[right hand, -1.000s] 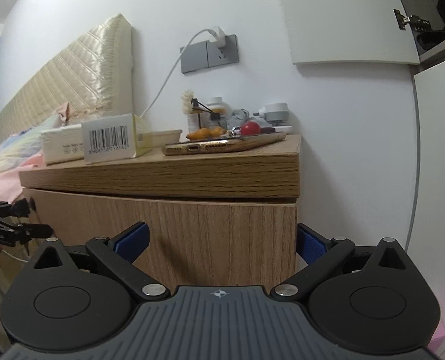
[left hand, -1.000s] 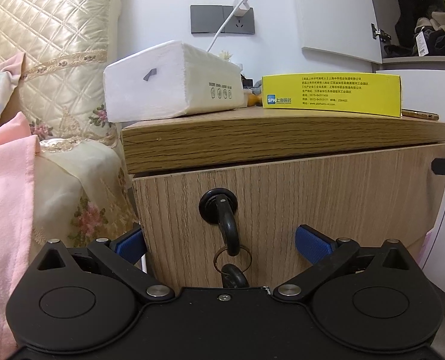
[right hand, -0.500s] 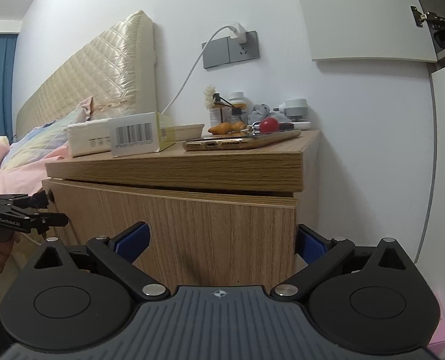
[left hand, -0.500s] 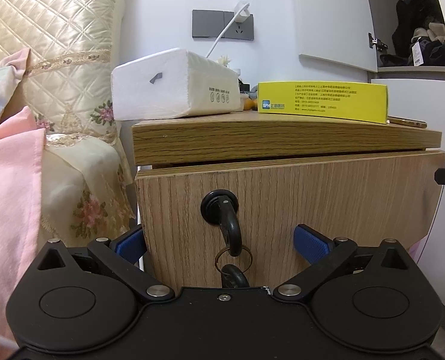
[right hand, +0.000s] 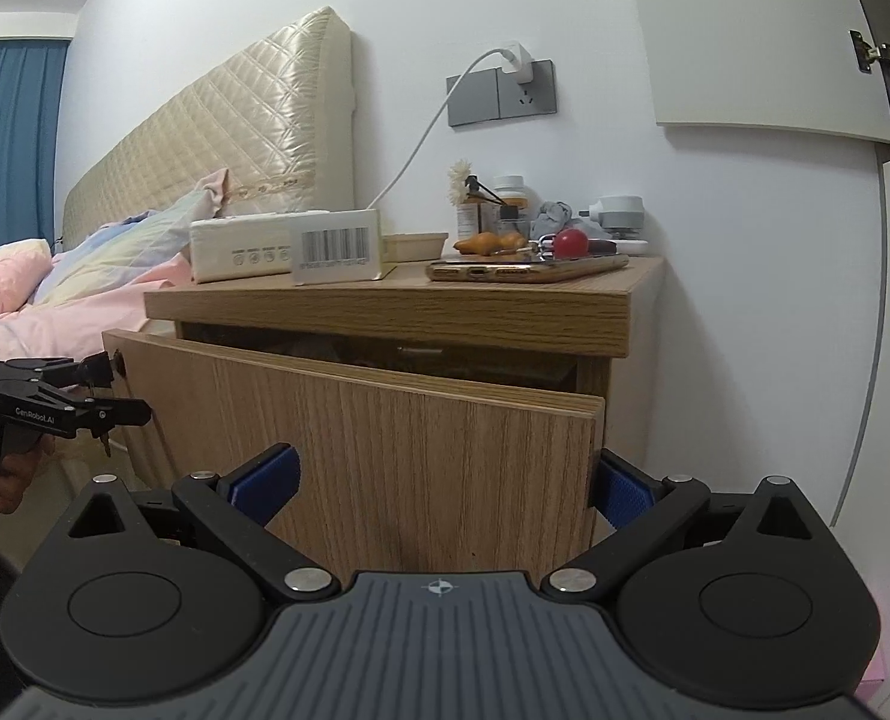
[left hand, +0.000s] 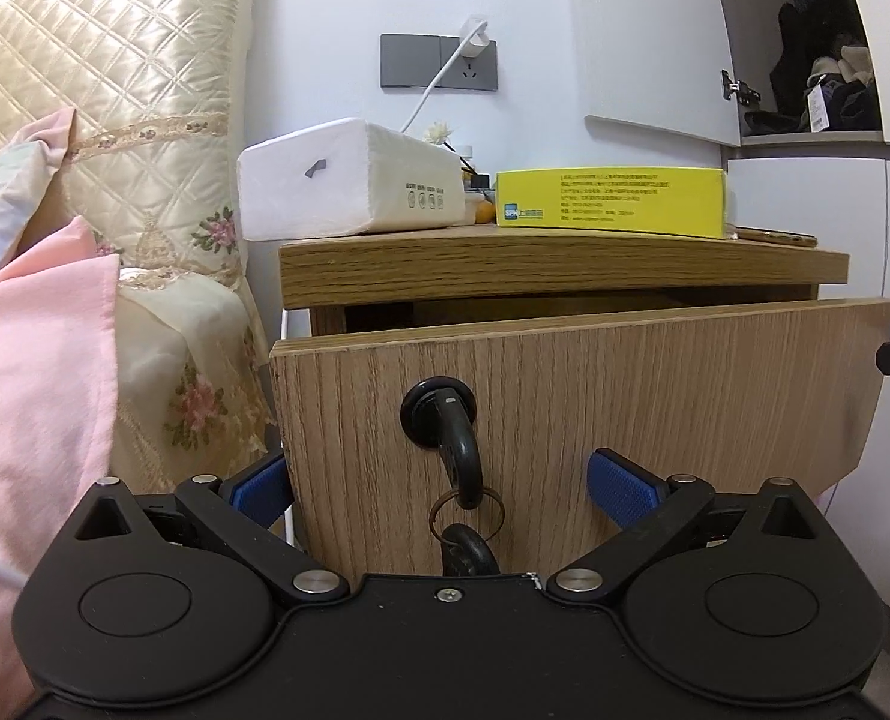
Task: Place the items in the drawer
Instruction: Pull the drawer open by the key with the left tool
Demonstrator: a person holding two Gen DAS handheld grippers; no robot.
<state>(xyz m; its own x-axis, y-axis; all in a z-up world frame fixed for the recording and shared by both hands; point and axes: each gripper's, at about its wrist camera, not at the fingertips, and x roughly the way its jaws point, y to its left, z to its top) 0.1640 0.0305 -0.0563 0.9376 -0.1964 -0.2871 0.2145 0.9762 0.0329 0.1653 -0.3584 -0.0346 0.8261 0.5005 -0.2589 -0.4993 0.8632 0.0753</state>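
The wooden nightstand drawer [left hand: 655, 396] [right hand: 414, 450] stands a little way out, with a dark gap under the top. A black key [left hand: 445, 420] with a ring hangs from its lock. My left gripper [left hand: 438, 483] is open, its left finger past the drawer front's left edge. My right gripper [right hand: 441, 486] is open, its right finger past the front's right edge. On top lie a white tissue pack [left hand: 348, 180] [right hand: 237, 246], a yellow box [left hand: 610, 201] whose barcode end [right hand: 336, 246] faces the right wrist view, and a gold phone [left hand: 775, 236] [right hand: 526, 269].
A bed with a pink blanket [left hand: 30, 372] and a quilted headboard [right hand: 216, 144] lies left of the nightstand. Bottles, a red ball [right hand: 571, 242] and small clutter stand at the back of the top. A charger cable [right hand: 420, 138] hangs from the wall socket. A white wardrobe [left hand: 805, 198] stands at the right.
The drawer has slid out towards me from shut, opening a gap under the top. Both grippers have drawn back with it, fingers still spread.
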